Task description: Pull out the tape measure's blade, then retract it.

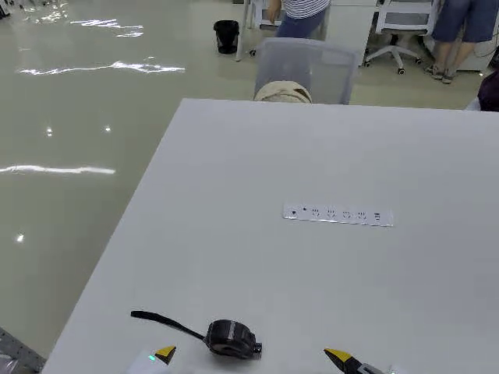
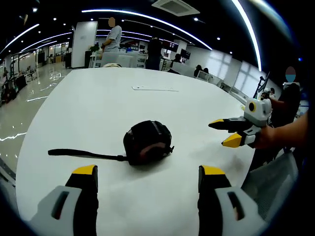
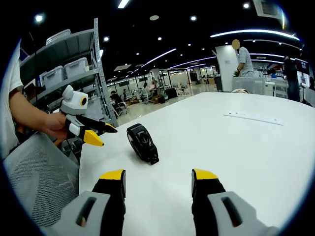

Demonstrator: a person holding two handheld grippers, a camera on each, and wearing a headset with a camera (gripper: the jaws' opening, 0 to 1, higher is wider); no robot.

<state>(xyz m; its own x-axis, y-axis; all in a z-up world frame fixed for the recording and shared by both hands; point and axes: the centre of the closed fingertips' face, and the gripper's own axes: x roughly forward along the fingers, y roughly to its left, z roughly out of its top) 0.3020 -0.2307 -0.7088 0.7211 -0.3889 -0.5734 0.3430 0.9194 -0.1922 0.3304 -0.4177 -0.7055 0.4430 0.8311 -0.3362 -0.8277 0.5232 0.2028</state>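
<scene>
Your left gripper (image 2: 148, 170) hangs with its jaws spread and empty. The tape measure (image 2: 147, 142) lies on the table (image 2: 98, 98) dead ahead and near, its strap (image 2: 83, 154) trailing off to the left. Your right gripper (image 3: 158, 174), likewise spread and empty, stands farther off. The blade mouth seems to face it, so steady with the left and pull with the right.

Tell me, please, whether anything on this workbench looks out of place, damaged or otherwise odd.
Nothing stands out. The black tape measure lies on the white table near its front edge, no blade drawn out, its wrist strap trailing flat beside it. The power strip lies flat farther back.
</scene>
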